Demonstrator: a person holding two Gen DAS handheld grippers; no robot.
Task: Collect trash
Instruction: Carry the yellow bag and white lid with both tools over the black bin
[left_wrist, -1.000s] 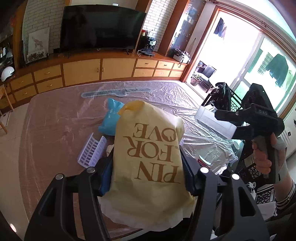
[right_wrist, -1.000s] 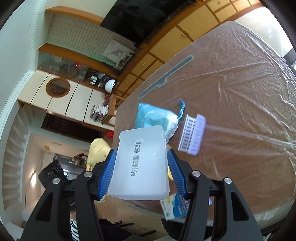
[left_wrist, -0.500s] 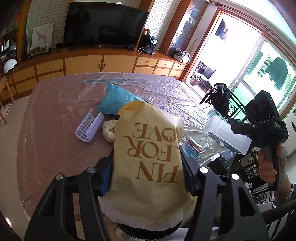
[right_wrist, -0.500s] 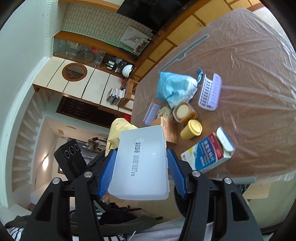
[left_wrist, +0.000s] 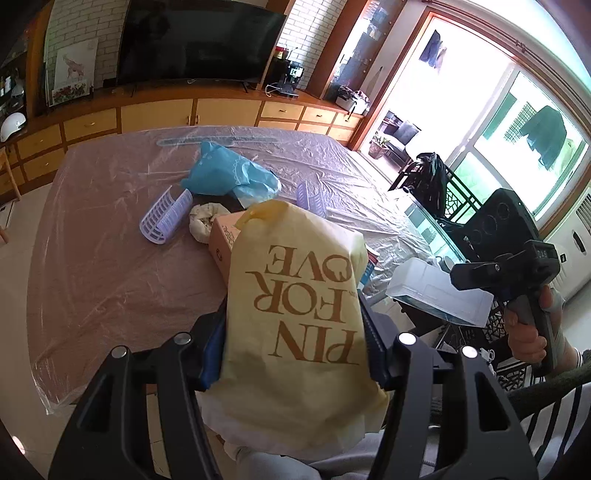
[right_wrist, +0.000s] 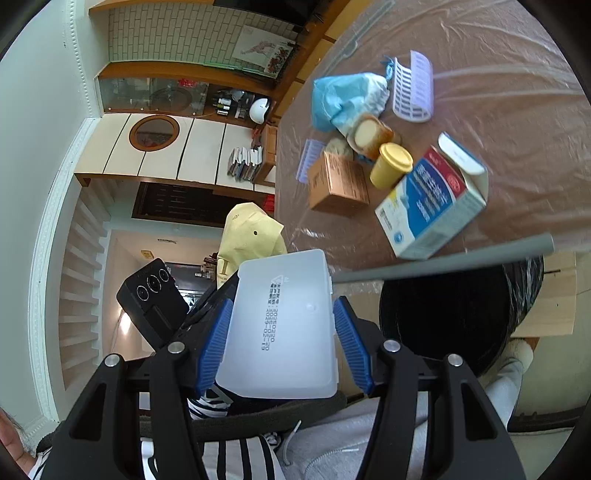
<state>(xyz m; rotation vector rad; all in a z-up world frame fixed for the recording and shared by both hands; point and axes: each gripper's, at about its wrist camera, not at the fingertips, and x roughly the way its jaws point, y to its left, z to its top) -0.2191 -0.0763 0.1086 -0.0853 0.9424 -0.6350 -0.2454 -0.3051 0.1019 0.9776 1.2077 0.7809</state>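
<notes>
We are carrying two pieces of trash off the tabletop toward the black bin below its edge; next each must be brought over the bin's mouth and let go; our left claw pinches the yellow bag; our right claw pinches the white plastic box, beside the bin.

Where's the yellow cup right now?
In the right wrist view, the yellow cup lies on the table, between the brown box and the blue carton.
</notes>
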